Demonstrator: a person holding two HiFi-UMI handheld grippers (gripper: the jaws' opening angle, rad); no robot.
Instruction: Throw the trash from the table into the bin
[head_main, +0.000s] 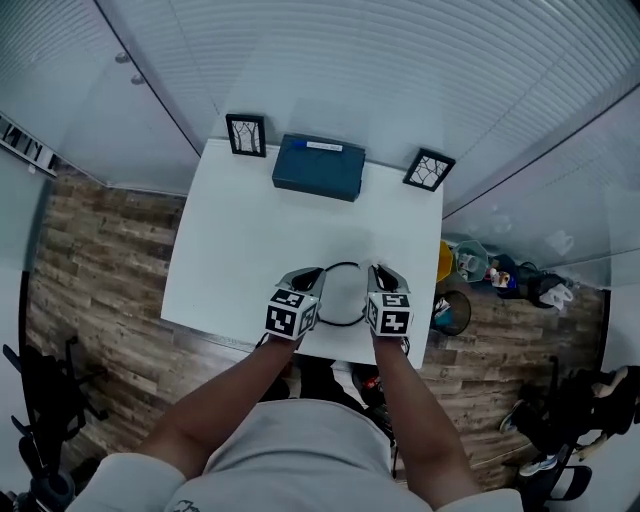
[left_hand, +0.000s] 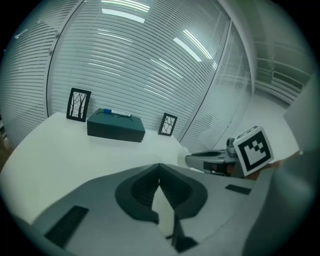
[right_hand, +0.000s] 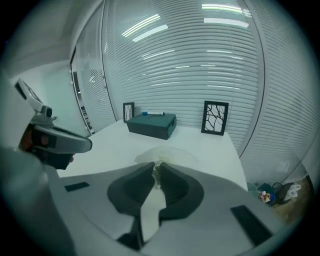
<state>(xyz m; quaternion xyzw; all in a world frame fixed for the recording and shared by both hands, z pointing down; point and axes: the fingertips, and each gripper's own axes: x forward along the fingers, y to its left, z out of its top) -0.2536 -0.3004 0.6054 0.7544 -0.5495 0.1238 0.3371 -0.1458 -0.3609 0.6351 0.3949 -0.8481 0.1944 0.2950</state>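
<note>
A thin translucent plastic wrapper (right_hand: 165, 153) sticks out past the tips of my right gripper (right_hand: 156, 166), which is shut on its near edge above the white table (head_main: 250, 250). In the head view that gripper (head_main: 385, 273) is near the table's front edge, and a thin dark loop (head_main: 345, 266) runs between it and my left gripper (head_main: 306, 276). The left gripper (left_hand: 159, 166) has its tips together with nothing visible between them. A dark round bin (head_main: 452, 312) stands on the floor by the table's right side.
A dark teal box (head_main: 320, 167) sits at the back of the table between two black-framed pictures (head_main: 246, 135) (head_main: 429, 169). Blinds close off the space behind. Bags and clutter (head_main: 500, 272) crowd the floor around the bin. Wood flooring lies to the left.
</note>
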